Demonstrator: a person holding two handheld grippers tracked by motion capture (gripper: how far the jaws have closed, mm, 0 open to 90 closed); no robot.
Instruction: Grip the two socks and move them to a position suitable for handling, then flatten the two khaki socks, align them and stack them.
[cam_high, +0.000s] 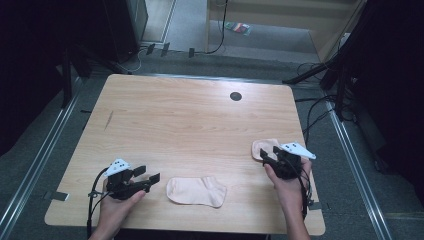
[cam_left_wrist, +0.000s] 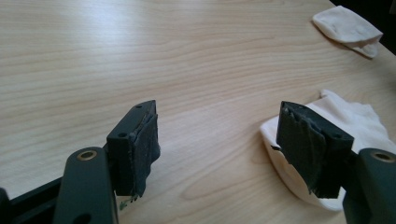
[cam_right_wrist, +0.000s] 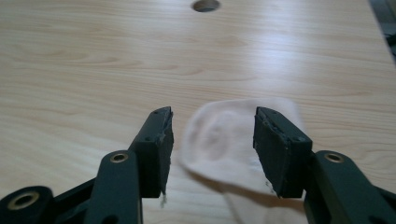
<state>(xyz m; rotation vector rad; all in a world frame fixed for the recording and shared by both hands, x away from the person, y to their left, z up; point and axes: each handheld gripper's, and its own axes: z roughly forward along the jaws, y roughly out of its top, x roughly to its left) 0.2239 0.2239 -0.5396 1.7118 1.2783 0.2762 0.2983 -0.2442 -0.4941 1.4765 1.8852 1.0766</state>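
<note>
I hold one gripper in each hand over the near half of the table (cam_high: 190, 115). My left gripper (cam_high: 150, 176) sits at about 7 o'clock on the tabletop, jaws spread wide with nothing between them. My right gripper (cam_high: 266, 156) sits at about 4 o'clock, jaws parted to a moderate gap and also gripping nothing.

Two pale socks lie flat on the wood. The near sock (cam_high: 196, 191) is at 6 o'clock, just to the 3 o'clock side of my left gripper; in the left gripper view its edge lies behind the right-hand jaw (cam_left_wrist: 369, 121). The far sock (cam_high: 261, 147) lies at the right gripper's tip, and in the right gripper view it sits in line with the jaw gap (cam_right_wrist: 224, 140), apparently just beyond or under the pads.

Handling judgement: both socks look light, soft and limp. They will sag and fold when lifted, and carry no breakage risk. A thin flat layer is hard to pinch off a smooth surface, so I would take hold at a raised edge or the cuff opening, pads pressed down to the wood before closing.
</note>
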